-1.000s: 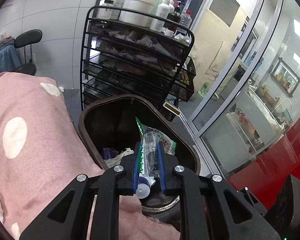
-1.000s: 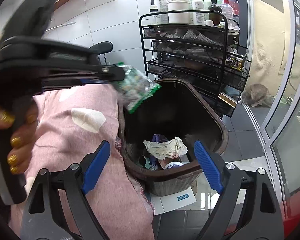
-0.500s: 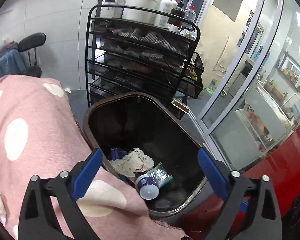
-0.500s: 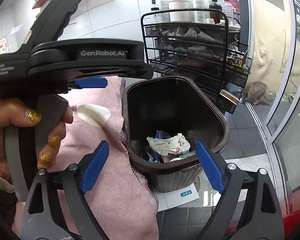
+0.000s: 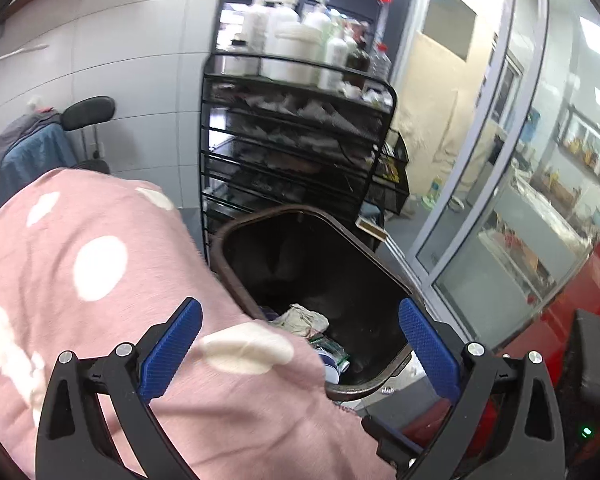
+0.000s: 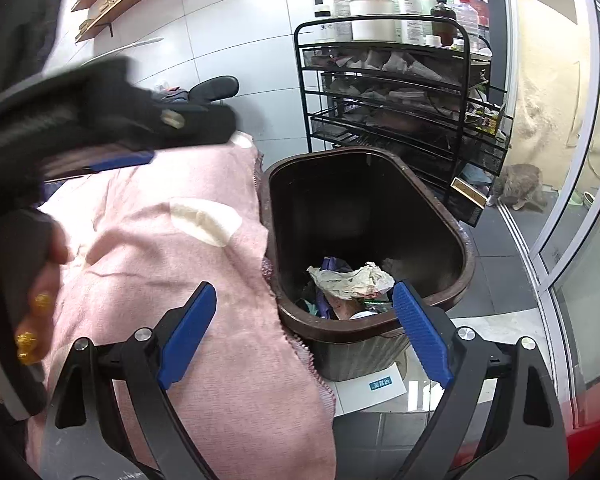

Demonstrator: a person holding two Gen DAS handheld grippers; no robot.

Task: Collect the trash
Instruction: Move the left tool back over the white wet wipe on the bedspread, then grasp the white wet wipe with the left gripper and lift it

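A dark brown trash bin (image 5: 236, 276) (image 6: 456, 280) stands on the floor beside a pink dotted blanket (image 5: 100, 280) (image 6: 172, 264). Inside lie crumpled paper (image 5: 304, 318) (image 6: 348, 278) and a green-and-clear wrapper (image 5: 332, 350). My left gripper (image 5: 300, 344) is open and empty, above the blanket's edge and the bin's near rim. It also shows blurred at the left of the right wrist view (image 6: 112, 160). My right gripper (image 6: 306, 328) is open and empty, above the bin's near rim.
A black wire cart (image 5: 292, 152) (image 6: 388, 108) with white bottles on top stands right behind the bin. Glass doors (image 5: 500, 200) run along the right. A grey cat (image 6: 518, 188) sits by the doorway. A black chair (image 5: 88, 114) stands at the back left.
My left gripper opened and let the wrapper fall into the bin. Since then it has pulled back and left over the blanket. My right gripper stays open over the bin.
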